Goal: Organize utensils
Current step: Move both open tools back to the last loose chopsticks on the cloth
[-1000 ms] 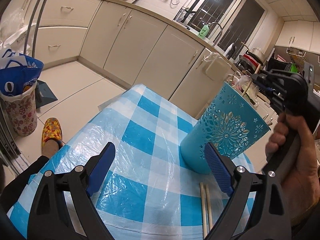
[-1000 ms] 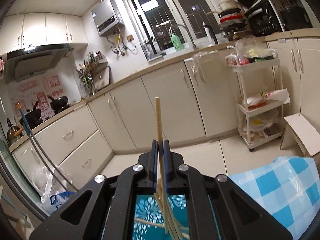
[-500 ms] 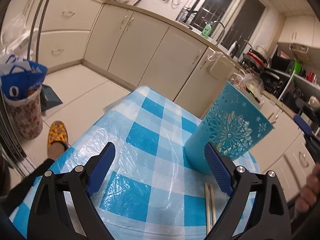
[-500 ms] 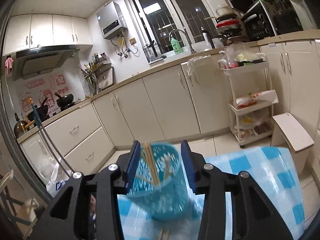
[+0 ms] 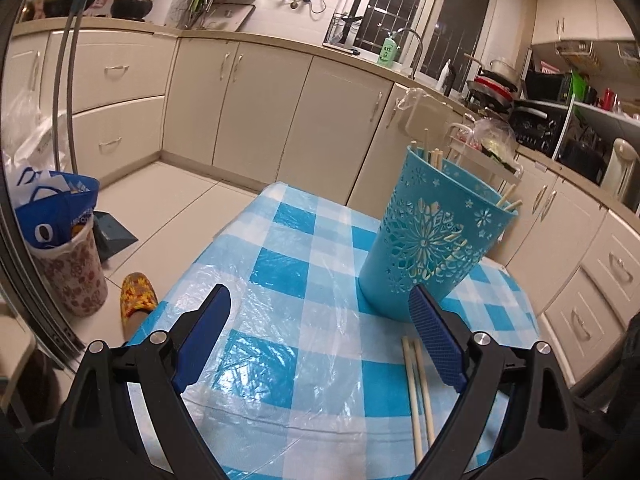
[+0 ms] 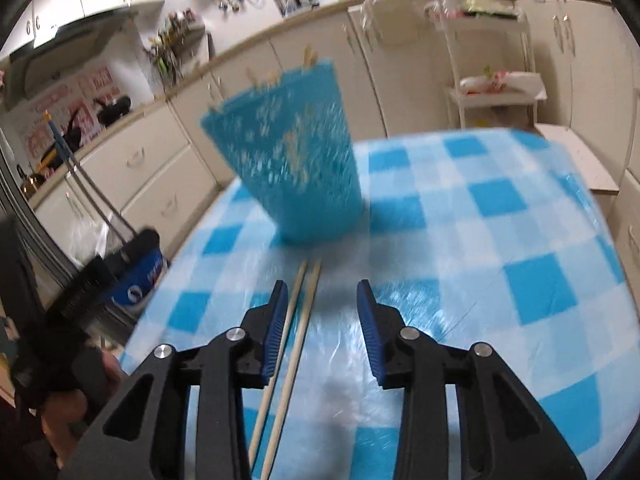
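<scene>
Your right gripper (image 6: 322,302) hangs low over the table with its blue pads partly apart and nothing pressed between them; its jaws have just been closing a little. Two loose wooden chopsticks (image 6: 294,340) lie flat on the cloth under its left finger, side by side and touching or nearly so. Their long axis runs away from you, far tips pointing at the foot of the turquoise holder (image 6: 294,164), stopping just short of it.

Your left gripper (image 5: 318,322) has its pads spread wide and empty, above the cloth. From this side the same chopsticks (image 5: 418,392) lie just inside its right finger, nearer to you than the holder (image 5: 426,240).

That holder stands upright on the table, a cut-out snowflake pattern on its wall, with several chopstick ends (image 5: 434,156) poking above its rim and leaning outward.

Under the holder, the table wears a blue-and-white checked cloth (image 5: 288,264) with a clear plastic cover. Beyond the holder, cream kitchen cabinets (image 5: 264,100) line the walls, with a sink tap and dark window (image 5: 452,20) above them.
</scene>
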Motion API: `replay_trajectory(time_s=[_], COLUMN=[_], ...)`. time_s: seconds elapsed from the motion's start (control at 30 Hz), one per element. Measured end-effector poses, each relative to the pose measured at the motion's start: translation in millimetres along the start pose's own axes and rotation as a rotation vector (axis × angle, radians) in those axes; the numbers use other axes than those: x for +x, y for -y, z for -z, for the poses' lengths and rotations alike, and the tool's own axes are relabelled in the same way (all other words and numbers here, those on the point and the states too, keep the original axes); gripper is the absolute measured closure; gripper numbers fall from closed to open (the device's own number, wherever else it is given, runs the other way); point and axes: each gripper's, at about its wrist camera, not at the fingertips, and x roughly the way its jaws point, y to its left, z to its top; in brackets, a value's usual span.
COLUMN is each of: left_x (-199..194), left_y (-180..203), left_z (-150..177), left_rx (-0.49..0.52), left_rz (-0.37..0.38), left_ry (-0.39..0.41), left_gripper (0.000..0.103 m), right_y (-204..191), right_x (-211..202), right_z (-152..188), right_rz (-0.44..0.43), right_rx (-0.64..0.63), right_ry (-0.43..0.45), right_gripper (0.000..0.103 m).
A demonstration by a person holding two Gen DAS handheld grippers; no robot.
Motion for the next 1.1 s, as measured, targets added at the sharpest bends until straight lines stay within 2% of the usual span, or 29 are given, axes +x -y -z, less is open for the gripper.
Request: replay_trajectory(time_s=[0.53, 0.73, 0.83, 1.1], left_x=[5.1, 15.2, 19.7, 43.6], left_y=[-12.8, -5.5, 4.1, 52.8], left_z=[3.6, 9.3, 12.8, 28.6], left_rx=[0.018, 0.054, 0.098, 0.303], left_rz=[-0.037, -0.033, -0.026, -0.044], left_ry=[-0.065, -0.128, -0.158, -0.294], left_gripper=[0.016, 0.016, 0.016, 0.016], right_y=[-22.8, -22.4, -19.5, 6.4], right_x=[44.6, 42.9, 40.5, 25.8], right_z=[17.3, 17.4, 18.2, 19.7], right_rz=[0.080, 0.115, 0.135, 0.167], right_rx=[-0.122, -0.178, -0.203, -0.188], right_ry=[-0.153, -0.164, -0.163, -0.156], right_gripper=[0.072, 0.083, 0.089, 0.089])
